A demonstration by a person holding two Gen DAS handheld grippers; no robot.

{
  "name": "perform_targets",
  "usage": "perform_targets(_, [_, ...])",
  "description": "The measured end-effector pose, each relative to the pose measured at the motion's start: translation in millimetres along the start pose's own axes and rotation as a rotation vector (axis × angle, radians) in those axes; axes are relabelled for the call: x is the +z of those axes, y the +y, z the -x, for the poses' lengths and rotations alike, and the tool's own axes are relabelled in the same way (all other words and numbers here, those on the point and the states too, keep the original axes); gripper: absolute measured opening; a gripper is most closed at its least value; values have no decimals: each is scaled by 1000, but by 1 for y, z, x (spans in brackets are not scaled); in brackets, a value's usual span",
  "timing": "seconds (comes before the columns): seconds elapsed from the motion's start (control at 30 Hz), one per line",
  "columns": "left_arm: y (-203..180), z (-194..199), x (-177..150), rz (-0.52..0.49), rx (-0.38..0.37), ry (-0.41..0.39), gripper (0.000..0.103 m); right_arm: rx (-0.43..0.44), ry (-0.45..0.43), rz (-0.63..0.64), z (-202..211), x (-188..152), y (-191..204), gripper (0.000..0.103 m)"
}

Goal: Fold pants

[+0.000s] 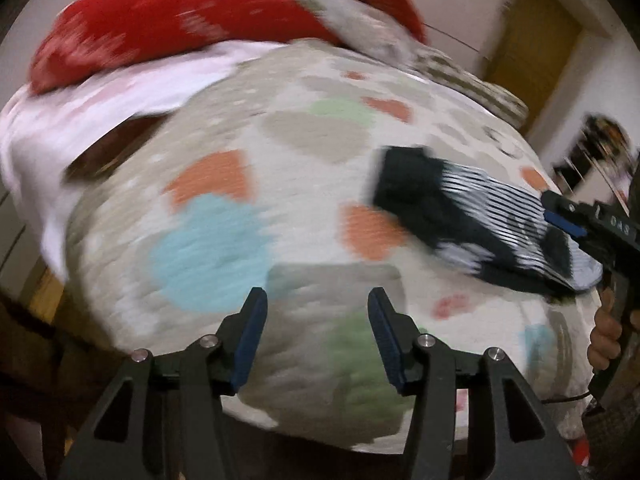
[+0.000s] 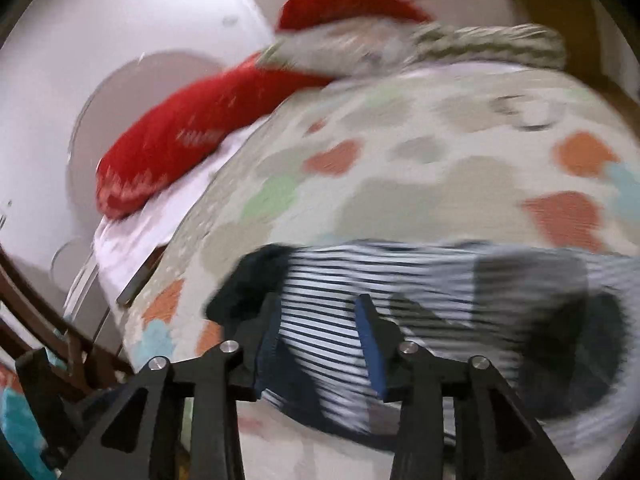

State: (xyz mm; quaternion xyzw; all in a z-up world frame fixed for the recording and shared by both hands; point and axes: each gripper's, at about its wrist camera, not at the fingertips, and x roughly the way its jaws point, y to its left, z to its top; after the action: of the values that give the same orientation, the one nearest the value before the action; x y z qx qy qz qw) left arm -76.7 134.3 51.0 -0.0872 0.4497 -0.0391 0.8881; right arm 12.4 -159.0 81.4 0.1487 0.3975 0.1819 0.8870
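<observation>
My left gripper (image 1: 318, 336) hangs over the near edge of the bed (image 1: 280, 152), its fingers (image 1: 250, 340) spread wide with nothing between them. The bed wears a pale cover with orange, blue and green patches. The pants (image 1: 472, 220), striped black and white with dark parts, lie bunched toward the right edge of the bed, well apart from my left gripper. In the right wrist view my right gripper (image 2: 318, 340) is directly over the pants (image 2: 400, 308), fingers (image 2: 370, 344) wide apart with striped cloth showing in the gap; both views are blurred, so I cannot tell whether the tips touch the cloth. In the left view the right gripper (image 1: 576, 220) meets the pants at their right end. A red pillow (image 1: 160, 28) lies along the bed's far edge on a white sheet (image 1: 80, 120).
</observation>
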Motion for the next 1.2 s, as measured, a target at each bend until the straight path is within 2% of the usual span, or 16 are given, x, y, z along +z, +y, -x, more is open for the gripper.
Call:
perform_targets(0.17, [-90,-16,35,-168,-152,57,57,-161,-191,-194,85,-29,-93,48])
perform_targets(0.23, [-128,-25,48,-226,-197,78,57,-239,-253,-270,115,-42,-127,55])
perform_targets(0.33, [-199,-43,69,-333,-287,140,59,-351,-286,-342,141,-57,-165,62])
perform_targets(0.5, [-315,-94,96,-467,-398,273,60,-321,-263,-457,148,-72,-209,62])
perform_targets(0.6, [-362,-127,104,-491,-456,365,60,-279,-232,-456,136,-68,-215,63])
perform_targets(0.67, [-393,-154,106,-498,-512,462,62,-256,-212,-431,126,-63,-213,63])
perform_targets(0.73, [-412,-174,106,-495,-526,510,64,-249,-190,-408,114,-60,-213,65])
perform_targets(0.77, [-421,-184,104,-501,-537,539,69,-247,-181,-402,108,-57,-213,65])
perform_targets(0.83, [-436,-201,98,-516,-560,586,70,-243,-174,-392,102,-57,-213,65])
perform_targets(0.93, [-453,-207,89,-561,-564,598,75,-257,-177,-370,95,-56,-213,65])
perform_targets(0.97, [-458,-203,85,-597,-555,584,69,-257,-183,-363,94,-56,-213,63])
perform_targets(1.0, [-460,-200,82,-619,-554,578,33,-255,-186,-361,94,-56,-213,48])
perform_targets(1.03, [-463,-198,78,-651,-548,582,17,-241,-184,-365,94,-56,-215,28])
perform_targets(1.13, [-460,-185,78,-672,-536,512,17,-199,-200,-393,99,-53,-223,21])
perform_targets(1.2, [-449,-174,87,-626,-550,480,17,-193,-212,-375,102,-50,-218,20])
